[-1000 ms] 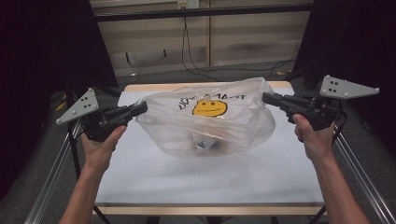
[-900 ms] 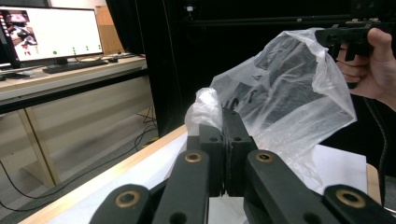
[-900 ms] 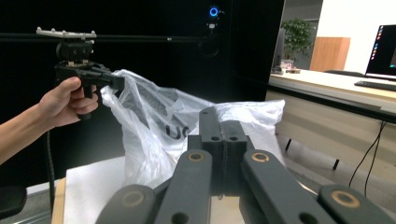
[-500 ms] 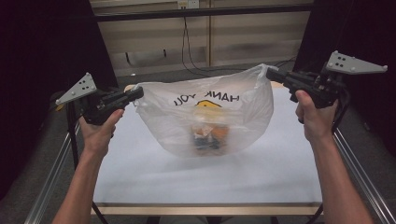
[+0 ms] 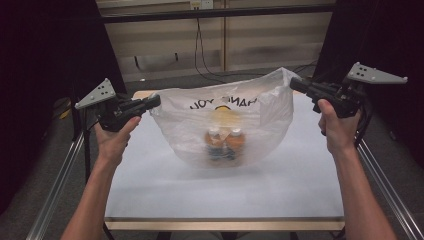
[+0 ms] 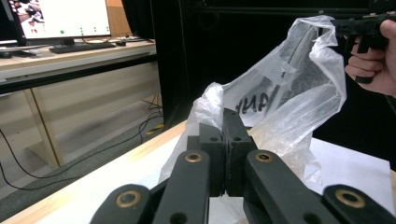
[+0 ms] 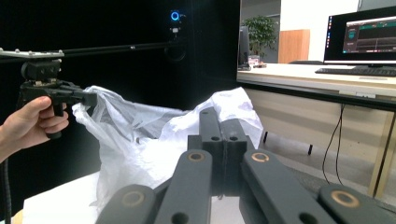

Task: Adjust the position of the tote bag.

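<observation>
left gripper [image 5: 154,101] at nine o'clock and right gripper [image 5: 296,84] at three both clamp the plastic bag [image 5: 225,125] — lift evenly, keeping the bottles [image 5: 223,145] upright over the desk [image 5: 200,195].

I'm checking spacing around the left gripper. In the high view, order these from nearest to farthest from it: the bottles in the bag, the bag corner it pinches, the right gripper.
1. Bag corner, pinched in the left gripper.
2. Bottles, low in the bag's middle.
3. Right gripper, across the table at the bag's far corner.
</observation>
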### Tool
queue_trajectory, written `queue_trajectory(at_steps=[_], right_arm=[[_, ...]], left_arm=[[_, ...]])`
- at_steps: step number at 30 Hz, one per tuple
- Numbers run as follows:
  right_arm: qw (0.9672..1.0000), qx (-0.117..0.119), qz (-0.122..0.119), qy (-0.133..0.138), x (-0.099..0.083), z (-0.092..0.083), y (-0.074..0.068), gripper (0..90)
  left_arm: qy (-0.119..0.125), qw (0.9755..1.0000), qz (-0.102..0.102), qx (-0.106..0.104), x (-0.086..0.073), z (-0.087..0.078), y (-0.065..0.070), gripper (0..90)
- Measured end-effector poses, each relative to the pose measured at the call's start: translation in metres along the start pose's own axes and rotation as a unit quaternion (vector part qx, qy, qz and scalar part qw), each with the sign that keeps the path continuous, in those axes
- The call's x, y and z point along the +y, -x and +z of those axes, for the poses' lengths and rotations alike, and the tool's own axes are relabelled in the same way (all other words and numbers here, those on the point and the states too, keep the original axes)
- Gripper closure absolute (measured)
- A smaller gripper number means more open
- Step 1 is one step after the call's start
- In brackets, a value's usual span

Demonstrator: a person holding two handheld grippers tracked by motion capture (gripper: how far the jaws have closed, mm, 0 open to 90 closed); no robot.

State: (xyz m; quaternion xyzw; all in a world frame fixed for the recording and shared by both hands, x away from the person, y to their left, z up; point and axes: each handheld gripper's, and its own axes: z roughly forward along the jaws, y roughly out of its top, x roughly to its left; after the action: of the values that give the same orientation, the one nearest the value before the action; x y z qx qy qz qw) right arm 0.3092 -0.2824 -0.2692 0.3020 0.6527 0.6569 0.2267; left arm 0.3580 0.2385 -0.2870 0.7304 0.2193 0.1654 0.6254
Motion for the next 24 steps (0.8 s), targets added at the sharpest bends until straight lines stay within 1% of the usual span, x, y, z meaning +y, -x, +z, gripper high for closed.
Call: queue_trajectory(at_steps=[1, 3, 4, 5, 6, 7, 8, 9, 10, 11, 12, 13, 14, 17, 18, 19, 20, 24], right_arm=[[1.0000, -0.001, 0.000, -0.004, -0.002, 0.000, 0.000, 90.0], [0.9999, -0.003, 0.000, -0.013, -0.009, -0.001, 0.001, 90.0], [0.9998, -0.004, 0.004, -0.019, -0.012, -0.001, 0.002, 90.0], [0.9997, -0.006, 0.005, -0.022, -0.016, -0.001, 0.003, 90.0], [0.9996, -0.008, 0.009, -0.026, -0.020, 0.000, 0.004, 90.0], [0.9995, -0.010, 0.012, -0.028, -0.023, 0.000, 0.006, 90.0], [0.9993, -0.012, 0.016, -0.033, -0.026, 0.001, 0.007, 90.0], [0.9991, -0.015, 0.014, -0.036, -0.028, 0.002, 0.008, 90.0], [0.9990, -0.013, 0.018, -0.039, -0.031, 0.003, 0.009, 90.0], [0.9985, -0.016, 0.020, -0.049, -0.036, 0.005, 0.010, 90.0], [0.9985, -0.016, 0.020, -0.049, -0.036, 0.005, 0.010, 90.0], [0.9981, -0.018, 0.021, -0.055, -0.038, 0.006, 0.011, 90.0], [0.9979, -0.020, 0.022, -0.058, -0.041, 0.007, 0.011, 90.0], [0.9970, -0.023, 0.032, -0.066, -0.049, 0.007, 0.013, 90.0], [0.9967, -0.027, 0.032, -0.069, -0.052, 0.007, 0.014, 90.0], [0.9965, -0.026, 0.036, -0.071, -0.055, 0.008, 0.015, 90.0], [0.9961, -0.028, 0.040, -0.074, -0.058, 0.008, 0.016, 90.0], [0.9948, -0.031, 0.048, -0.084, -0.067, 0.009, 0.020, 90.0]], left_arm=[[-0.002, 1.0000, 0.000, -0.003, -0.002, 0.001, -0.001, 89.4], [-0.015, 0.9999, -0.001, -0.002, -0.007, 0.003, -0.002, 89.4], [-0.019, 0.9998, -0.003, 0.000, -0.010, 0.005, -0.002, 89.4], [-0.023, 0.9997, -0.003, -0.002, -0.013, 0.007, -0.004, 89.4], [-0.026, 0.9996, -0.008, 0.000, -0.016, 0.009, -0.005, 89.4], [-0.032, 0.9995, -0.008, 0.001, -0.019, 0.010, -0.006, 89.5], [-0.031, 0.9995, -0.011, -0.003, -0.021, 0.012, -0.008, 89.4], [-0.033, 0.9993, -0.014, -0.001, -0.023, 0.013, -0.009, 89.4], [-0.035, 0.9992, -0.017, -0.002, -0.025, 0.015, -0.010, 89.4], [-0.038, 0.9991, -0.020, -0.002, -0.026, 0.016, -0.011, 89.4], [-0.041, 0.9989, -0.023, 0.000, -0.028, 0.017, -0.012, 89.4], [-0.045, 0.9987, -0.024, 0.000, -0.031, 0.017, -0.013, 89.4], [-0.045, 0.9986, -0.029, -0.004, -0.034, 0.018, -0.014, 89.4], [-0.054, 0.9979, -0.037, -0.005, -0.043, 0.021, -0.016, 89.4], [-0.060, 0.9976, -0.033, -0.004, -0.046, 0.023, -0.017, 89.4], [-0.064, 0.9973, -0.035, -0.003, -0.047, 0.024, -0.018, 89.4], [-0.061, 0.9973, -0.042, -0.007, -0.050, 0.026, -0.019, 89.4], [-0.071, 0.9963, -0.048, -0.010, -0.057, 0.033, -0.021, 89.4]])
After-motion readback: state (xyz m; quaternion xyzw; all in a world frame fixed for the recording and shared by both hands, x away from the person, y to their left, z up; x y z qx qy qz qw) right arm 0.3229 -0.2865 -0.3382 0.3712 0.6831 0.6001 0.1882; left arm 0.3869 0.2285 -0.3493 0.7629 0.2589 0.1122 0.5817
